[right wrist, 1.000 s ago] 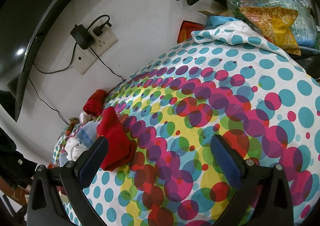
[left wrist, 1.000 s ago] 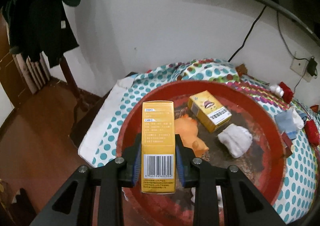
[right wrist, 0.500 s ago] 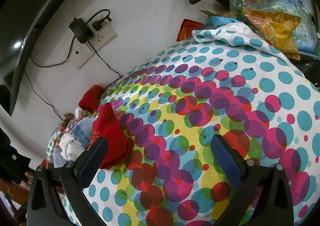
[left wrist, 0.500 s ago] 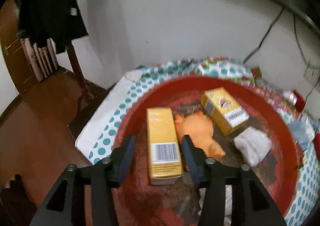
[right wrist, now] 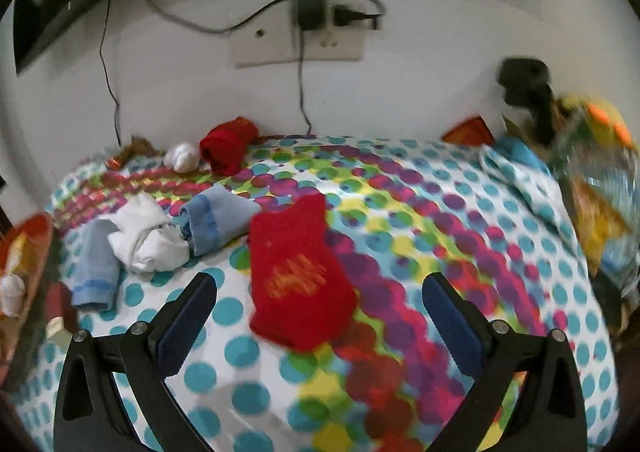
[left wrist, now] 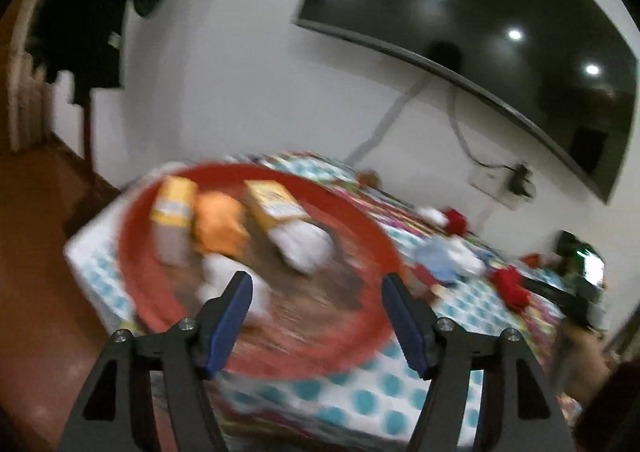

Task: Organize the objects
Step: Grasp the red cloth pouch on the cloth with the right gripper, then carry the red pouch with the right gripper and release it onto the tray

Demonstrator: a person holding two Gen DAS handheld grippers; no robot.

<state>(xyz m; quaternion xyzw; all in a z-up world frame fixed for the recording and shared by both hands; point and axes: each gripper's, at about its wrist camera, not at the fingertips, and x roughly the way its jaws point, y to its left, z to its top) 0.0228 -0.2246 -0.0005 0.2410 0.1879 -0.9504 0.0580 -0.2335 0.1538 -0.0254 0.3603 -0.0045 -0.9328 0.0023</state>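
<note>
In the blurred left wrist view a red round tray (left wrist: 372,236) holds two yellow boxes (left wrist: 174,200), (left wrist: 272,200), an orange toy (left wrist: 218,226) and white cloth (left wrist: 304,248). My left gripper (left wrist: 316,312) is open and empty above the tray's near edge. In the right wrist view a red sock (right wrist: 298,272) lies flat on the dotted cloth (right wrist: 440,252). My right gripper (right wrist: 320,316) is open and empty, just short of the sock. Blue socks (right wrist: 214,222) and a white sock (right wrist: 146,238) lie to its left. A rolled red sock (right wrist: 228,144) lies near the wall.
A wall socket with a plugged charger (right wrist: 312,4) is behind the table. A bag of snacks and toys (right wrist: 596,188) is at the right edge. A TV (left wrist: 500,32) hangs on the wall. Wooden floor (left wrist: 36,252) lies left of the table.
My left gripper let go of the yellow box, which now lies in the tray, opened wide and pulled back. My right gripper swung left and now faces the red sock.
</note>
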